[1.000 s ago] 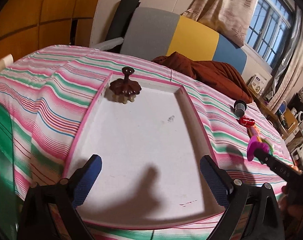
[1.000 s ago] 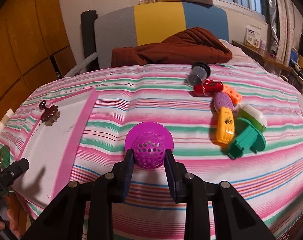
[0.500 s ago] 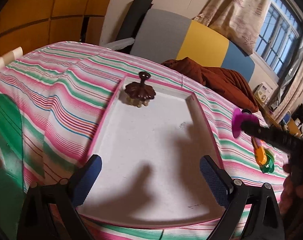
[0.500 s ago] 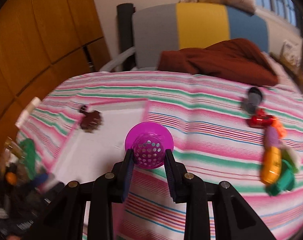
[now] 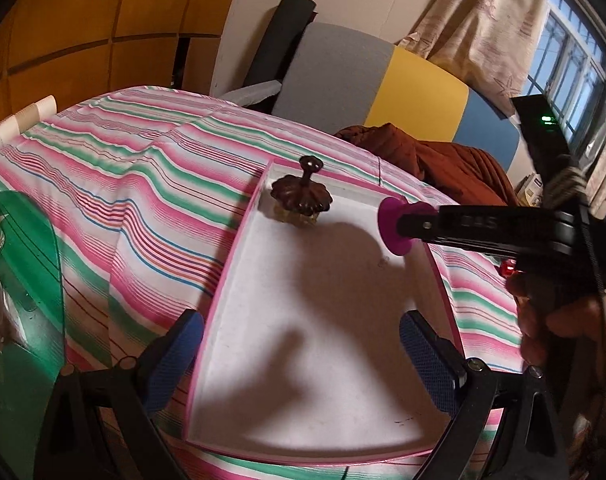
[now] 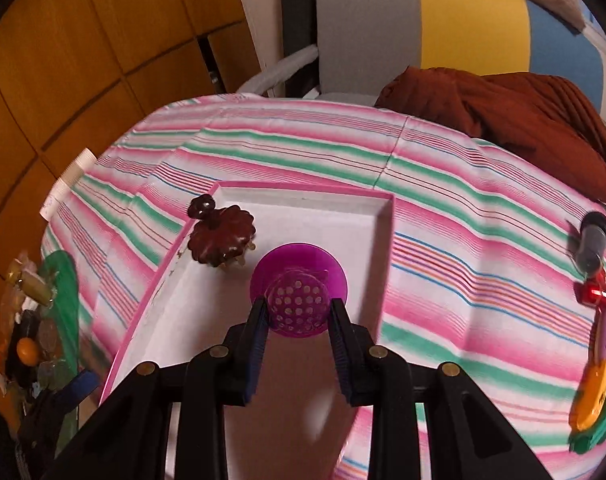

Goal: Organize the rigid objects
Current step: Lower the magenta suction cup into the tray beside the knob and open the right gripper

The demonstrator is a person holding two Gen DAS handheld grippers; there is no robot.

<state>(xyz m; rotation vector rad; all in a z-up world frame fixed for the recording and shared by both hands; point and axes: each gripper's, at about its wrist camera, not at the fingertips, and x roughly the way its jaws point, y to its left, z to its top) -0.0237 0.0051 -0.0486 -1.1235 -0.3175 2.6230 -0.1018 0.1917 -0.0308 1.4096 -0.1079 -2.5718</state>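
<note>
My right gripper [image 6: 299, 312] is shut on a purple perforated strainer [image 6: 299, 294] and holds it above the white tray with a pink rim [image 6: 303, 193]. From the left wrist view the strainer [image 5: 391, 226] hangs over the tray's right half, clamped by the right gripper [image 5: 407, 226]. A dark brown scalloped mould with a knob [image 6: 221, 240] sits in the tray's far left corner [image 5: 301, 196]. My left gripper [image 5: 299, 356] stands open over the tray's near end [image 5: 303, 456], with nothing between its blue pads.
Several toys lie on the striped cloth at the right: a grey cup [image 6: 591, 240], a red car [image 6: 597, 294], a yellow piece [image 6: 591, 392]. A green plastic board [image 5: 27, 280] with clutter is at the left. A brown blanket [image 6: 515, 108] lies behind.
The right gripper has carried the purple strainer leftward from the striped cloth to above the tray. The left gripper has shifted slightly and stays open.
</note>
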